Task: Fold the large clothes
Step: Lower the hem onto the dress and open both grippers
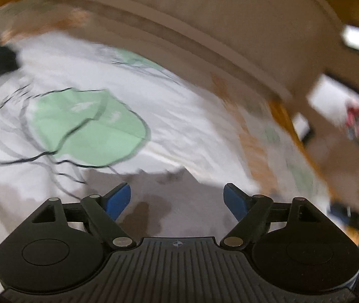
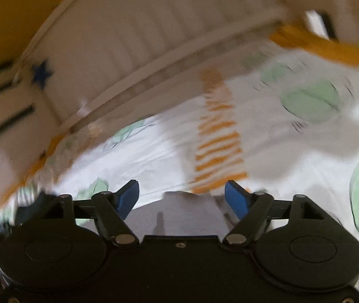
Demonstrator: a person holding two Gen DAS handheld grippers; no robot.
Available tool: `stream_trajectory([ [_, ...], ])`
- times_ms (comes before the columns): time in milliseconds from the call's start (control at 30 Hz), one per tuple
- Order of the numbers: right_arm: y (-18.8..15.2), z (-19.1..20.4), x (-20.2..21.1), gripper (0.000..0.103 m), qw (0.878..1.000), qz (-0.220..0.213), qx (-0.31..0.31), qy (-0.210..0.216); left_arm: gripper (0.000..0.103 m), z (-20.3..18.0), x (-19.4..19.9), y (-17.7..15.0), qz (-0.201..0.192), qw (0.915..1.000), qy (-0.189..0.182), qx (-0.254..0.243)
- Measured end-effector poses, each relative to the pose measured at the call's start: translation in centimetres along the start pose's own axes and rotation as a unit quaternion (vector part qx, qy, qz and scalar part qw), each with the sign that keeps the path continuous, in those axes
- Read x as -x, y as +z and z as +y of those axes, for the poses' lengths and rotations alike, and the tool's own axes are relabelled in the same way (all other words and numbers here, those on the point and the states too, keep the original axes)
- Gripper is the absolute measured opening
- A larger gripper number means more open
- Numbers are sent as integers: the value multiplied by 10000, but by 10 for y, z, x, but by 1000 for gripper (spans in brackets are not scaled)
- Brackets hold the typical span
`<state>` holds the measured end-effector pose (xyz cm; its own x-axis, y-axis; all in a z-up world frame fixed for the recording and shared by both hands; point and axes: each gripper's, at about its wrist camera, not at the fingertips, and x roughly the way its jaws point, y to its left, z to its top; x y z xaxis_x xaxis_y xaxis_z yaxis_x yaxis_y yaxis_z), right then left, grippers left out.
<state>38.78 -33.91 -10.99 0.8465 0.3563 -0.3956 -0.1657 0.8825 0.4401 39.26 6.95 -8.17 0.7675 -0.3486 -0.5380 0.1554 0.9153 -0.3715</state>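
A grey garment (image 2: 189, 212) lies on the near part of a white, green-patterned bedsheet (image 1: 169, 116), below the headboard (image 2: 119, 50). Both the left gripper (image 1: 177, 198) and right gripper (image 2: 182, 195) hang over it, jaws spread and holding nothing, seemingly poised for a grasp.
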Motion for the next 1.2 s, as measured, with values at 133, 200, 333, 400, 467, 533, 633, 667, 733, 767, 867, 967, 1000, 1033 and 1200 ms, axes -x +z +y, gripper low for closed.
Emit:
stream_trajectory([
  [133,-16,29,-16,80,9947,495,901,-79,80,-13,-15,-18,328,9962,317,-744],
  [200,-27,30,-28,80,9900,853,1076,-312,80,-1,-26,-25,555,9952,546,-593],
  [333,-49,15,-51,82,9787,1553,1124,-740,80,11,-37,-33,754,9895,917,-821],
  [400,-50,17,-50,83,9768,1522,1305,-747,80,8,-36,-31,770,9893,946,-806],
  [467,-48,18,-49,83,9766,1557,1276,-762,80,8,-35,-30,774,9893,957,-785],
  [533,-47,19,-47,83,9770,1548,1257,-749,80,4,-30,-29,737,9898,977,-725],
  [633,-43,23,-40,84,9781,1486,1213,-804,80,-14,-18,-27,605,9895,962,-894],
  [667,-40,28,-39,84,9785,1427,1247,-819,80,-20,-14,-28,563,9896,904,-968],
  [733,-39,42,-30,85,9786,1241,1484,-698,80,-34,-4,-32,506,9899,735,-1105],
  [767,-41,51,-26,85,9776,1178,1626,-635,80,-41,-1,-35,518,9892,658,-1204],
  [867,-49,75,-20,88,9721,1166,2001,-373,80,-57,-1,-49,663,9837,594,-1561],
  [967,-67,91,-21,88,9607,1434,2369,-210,81,-60,-10,-66,1023,9797,568,-1629],
  [1000,-73,94,-23,88,9560,1535,2490,-222,82,-60,-13,-70,1060,9791,574,-1639],
  [1033,-81,96,-26,89,9505,1663,2609,-276,86,-62,-14,-74,1013,9774,604,-1755],
  [1200,-93,94,-31,97,9428,1874,2730,-385,88,-59,-13,-69,1054,9786,492,-1696],
])
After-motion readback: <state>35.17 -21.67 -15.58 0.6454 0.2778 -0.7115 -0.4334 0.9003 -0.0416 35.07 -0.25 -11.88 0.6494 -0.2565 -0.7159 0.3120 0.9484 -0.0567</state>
